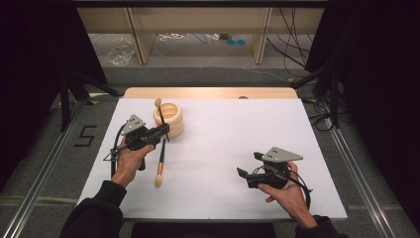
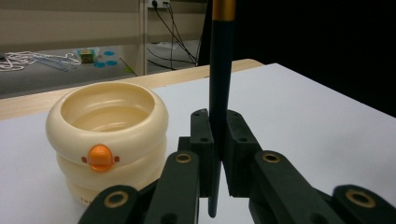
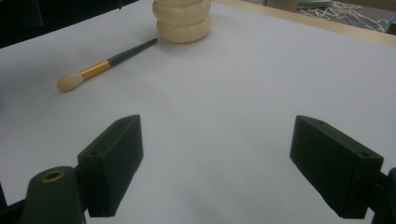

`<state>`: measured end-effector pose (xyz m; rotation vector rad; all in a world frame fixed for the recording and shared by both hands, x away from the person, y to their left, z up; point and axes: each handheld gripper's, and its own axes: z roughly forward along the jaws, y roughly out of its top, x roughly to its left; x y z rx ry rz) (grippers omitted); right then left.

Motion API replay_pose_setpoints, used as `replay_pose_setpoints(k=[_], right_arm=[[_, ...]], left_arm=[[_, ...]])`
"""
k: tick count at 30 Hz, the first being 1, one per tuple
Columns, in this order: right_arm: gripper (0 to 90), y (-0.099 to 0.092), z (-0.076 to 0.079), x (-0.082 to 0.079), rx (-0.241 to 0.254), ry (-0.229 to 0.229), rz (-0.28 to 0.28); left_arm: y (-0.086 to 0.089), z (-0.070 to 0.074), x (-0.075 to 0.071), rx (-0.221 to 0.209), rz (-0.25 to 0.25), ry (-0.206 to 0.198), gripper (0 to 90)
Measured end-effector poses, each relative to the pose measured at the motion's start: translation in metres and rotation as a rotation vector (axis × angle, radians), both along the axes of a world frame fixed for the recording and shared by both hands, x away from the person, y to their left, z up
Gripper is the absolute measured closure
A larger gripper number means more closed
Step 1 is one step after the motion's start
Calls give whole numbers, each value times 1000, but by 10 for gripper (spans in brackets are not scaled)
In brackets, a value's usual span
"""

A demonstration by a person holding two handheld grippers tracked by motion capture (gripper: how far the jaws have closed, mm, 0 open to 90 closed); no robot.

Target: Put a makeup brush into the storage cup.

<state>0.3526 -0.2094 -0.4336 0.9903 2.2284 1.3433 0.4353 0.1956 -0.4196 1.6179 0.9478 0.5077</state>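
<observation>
A cream ribbed cup (image 1: 174, 120) with an orange duck beak (image 2: 101, 156) stands at the back left of the white tabletop (image 1: 228, 134). Right beside it, my left gripper (image 1: 165, 130) is shut on the dark handle of a makeup brush (image 2: 220, 79), which stands nearly upright with its pale bristle head (image 1: 158, 103) on top. A second brush (image 1: 161, 164) with a gold ferrule lies flat on the table in front of the cup, bristles toward the person. My right gripper (image 1: 249, 164) hovers open at the front right, with nothing between its jaws (image 3: 238, 163); its view shows the lying brush (image 3: 102, 66) and the cup (image 3: 183, 21) far off.
A wooden strip (image 1: 208, 92) borders the table's far edge. Beyond it, the floor holds cables (image 1: 292, 44) and wooden shelf legs (image 1: 138, 34). Dark curtains and stands flank both sides. Bare white surface stretches between the two grippers.
</observation>
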Motion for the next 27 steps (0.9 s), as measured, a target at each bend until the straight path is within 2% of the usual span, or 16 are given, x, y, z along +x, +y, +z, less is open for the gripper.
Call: replay_pose_setpoints(k=[4, 6, 10, 11, 13, 16, 17, 19, 22, 27], right_arm=[[184, 0, -1, 1, 3, 4, 3], [185, 0, -1, 0, 4, 12, 1], [187, 0, -2, 0, -6, 12, 5], [188, 0, -2, 0, -8, 20, 11], [190, 0, -2, 1, -9, 15, 16], [192, 1, -3, 0, -9, 28, 18], [193, 1, -3, 0, -8, 26, 16], [195, 0, -3, 1, -11, 23, 20], [196, 0, -3, 1, -11, 27, 20], [198, 0, -4, 1, -12, 26, 24]], left_arm=[[3, 5, 9, -9, 20, 3, 837], [4, 9, 14, 6, 24, -4, 837], [8, 17, 23, -10, 53, 0, 837], [9, 19, 26, -2, 57, -7, 837], [11, 24, 32, -16, 70, -7, 836], [11, 27, 37, -5, 81, -14, 837], [12, 30, 41, -18, 92, -20, 836], [13, 32, 43, -19, 94, -21, 837], [12, 36, 49, 8, 104, -33, 837], [11, 36, 56, 14, 117, -30, 836]])
